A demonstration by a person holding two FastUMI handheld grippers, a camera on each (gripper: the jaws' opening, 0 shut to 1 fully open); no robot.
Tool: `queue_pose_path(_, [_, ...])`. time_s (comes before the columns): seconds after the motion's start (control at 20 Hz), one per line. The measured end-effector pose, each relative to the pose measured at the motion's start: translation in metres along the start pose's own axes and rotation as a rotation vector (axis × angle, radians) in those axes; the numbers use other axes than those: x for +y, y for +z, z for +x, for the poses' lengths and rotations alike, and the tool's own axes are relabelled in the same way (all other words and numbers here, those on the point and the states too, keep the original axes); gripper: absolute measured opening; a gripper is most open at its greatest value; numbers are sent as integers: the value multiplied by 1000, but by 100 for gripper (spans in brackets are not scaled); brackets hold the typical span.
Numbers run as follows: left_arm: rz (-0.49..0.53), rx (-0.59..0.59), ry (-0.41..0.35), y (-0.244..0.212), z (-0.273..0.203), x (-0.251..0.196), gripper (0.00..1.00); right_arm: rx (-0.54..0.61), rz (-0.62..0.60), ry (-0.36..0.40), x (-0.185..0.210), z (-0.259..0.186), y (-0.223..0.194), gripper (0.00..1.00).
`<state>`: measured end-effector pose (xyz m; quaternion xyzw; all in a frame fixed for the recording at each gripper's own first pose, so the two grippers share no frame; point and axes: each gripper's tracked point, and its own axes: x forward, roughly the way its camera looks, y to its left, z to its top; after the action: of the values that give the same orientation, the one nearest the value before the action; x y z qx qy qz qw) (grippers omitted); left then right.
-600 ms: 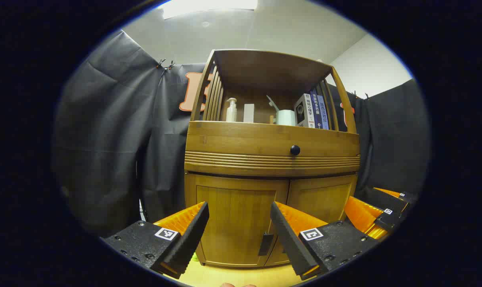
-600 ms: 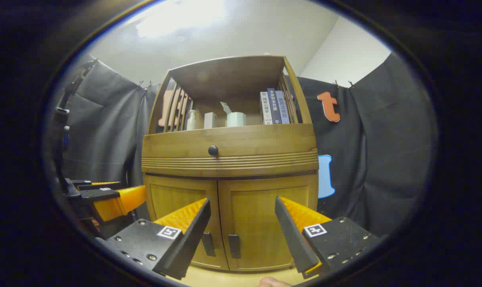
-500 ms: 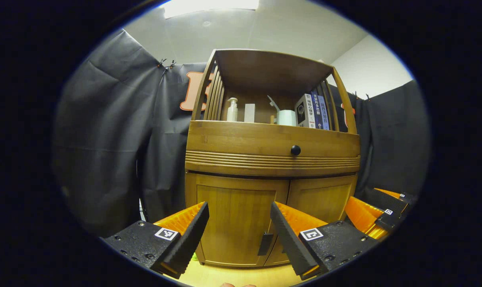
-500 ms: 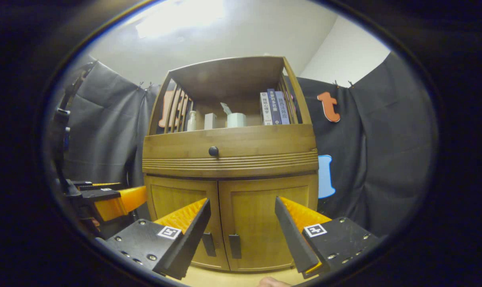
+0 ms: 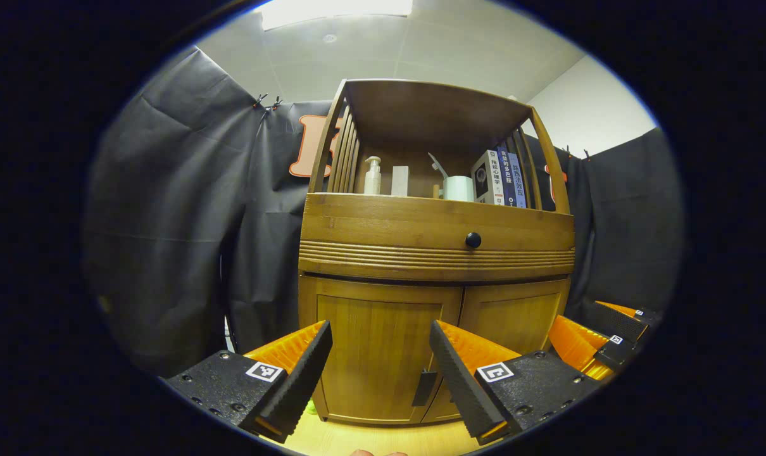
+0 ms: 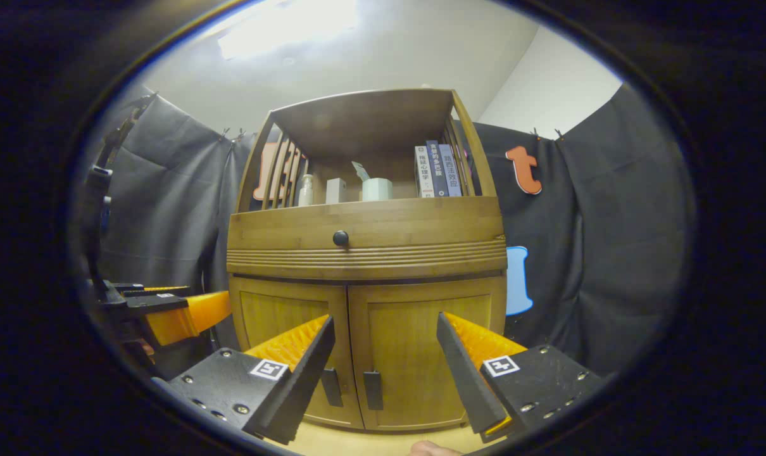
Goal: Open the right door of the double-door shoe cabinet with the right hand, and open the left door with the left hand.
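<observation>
Both doors on the tall brown wooden shoe cabinet (image 6: 367,253) look closed. The right door (image 6: 427,354) and left door (image 5: 380,354) sit flush, small dark handles (image 6: 373,390) side by side at the seam. The right gripper (image 6: 386,370) and left gripper (image 5: 380,373) are spread wide with nothing held, apparently short of the doors, though depth is hard to judge.

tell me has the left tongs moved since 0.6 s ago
Yes, slightly. In the left gripper view the cabinet sits a little further right, its knob too, so the left tongs drifted or turned a bit leftward.
</observation>
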<state>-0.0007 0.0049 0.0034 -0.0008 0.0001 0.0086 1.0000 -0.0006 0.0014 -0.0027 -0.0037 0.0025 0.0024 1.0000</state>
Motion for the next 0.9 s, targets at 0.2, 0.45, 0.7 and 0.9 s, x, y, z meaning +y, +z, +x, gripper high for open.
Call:
queue_pose_path(0.2, [-5,7,6,-2,0,2,92,10,-8,-5,-1,2,-9,96])
queue_pose_path(0.45, [11,10,41,-3,-8,19,92,92,-31,-12,-1,16,-52,96])
queue_pose_path(0.7, [50,11,124,-3,-15,57,92,194,-65,24,14,47,-108,96])
queue_pose_path(0.9, [71,14,200,-4,-21,88,92,264,-97,49,27,75,-153,94])
